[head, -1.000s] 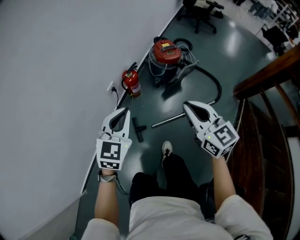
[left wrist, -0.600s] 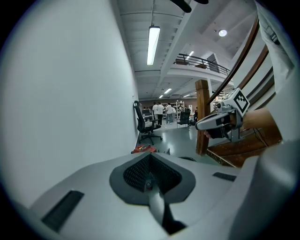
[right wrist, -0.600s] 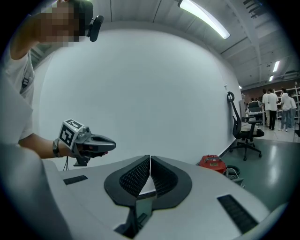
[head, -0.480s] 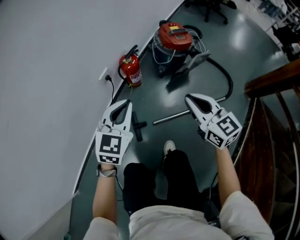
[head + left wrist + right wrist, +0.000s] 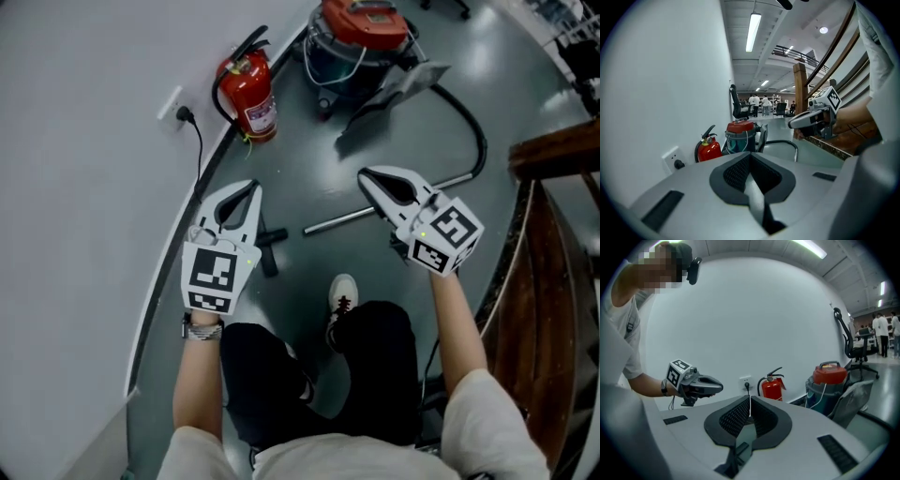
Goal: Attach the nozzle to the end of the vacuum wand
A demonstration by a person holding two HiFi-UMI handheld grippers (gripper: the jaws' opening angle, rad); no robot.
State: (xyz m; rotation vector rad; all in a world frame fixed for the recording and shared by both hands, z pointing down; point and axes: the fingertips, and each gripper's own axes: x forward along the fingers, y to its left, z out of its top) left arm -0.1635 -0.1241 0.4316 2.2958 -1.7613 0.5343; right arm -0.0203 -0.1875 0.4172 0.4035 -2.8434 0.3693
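The black T-shaped nozzle lies on the dark floor just right of my left gripper. The silver wand lies slanted on the floor, its free end pointing at the nozzle, a short gap between them. My right gripper hovers over the wand's middle. Both grippers are shut and hold nothing. In the left gripper view its jaws meet on a line and the right gripper shows across from it. The right gripper view shows its shut jaws and the left gripper. Neither gripper view shows nozzle or wand.
A red canister vacuum with a black hose stands ahead, beside a red fire extinguisher. A plugged wall socket sits on the white wall at left. A wooden stair railing borders the right. My shoe is near the wand.
Both grippers have sunk toward the floor, still shut. The head view has dropped too, so nozzle, wand, vacuum and extinguisher look larger and nearer.
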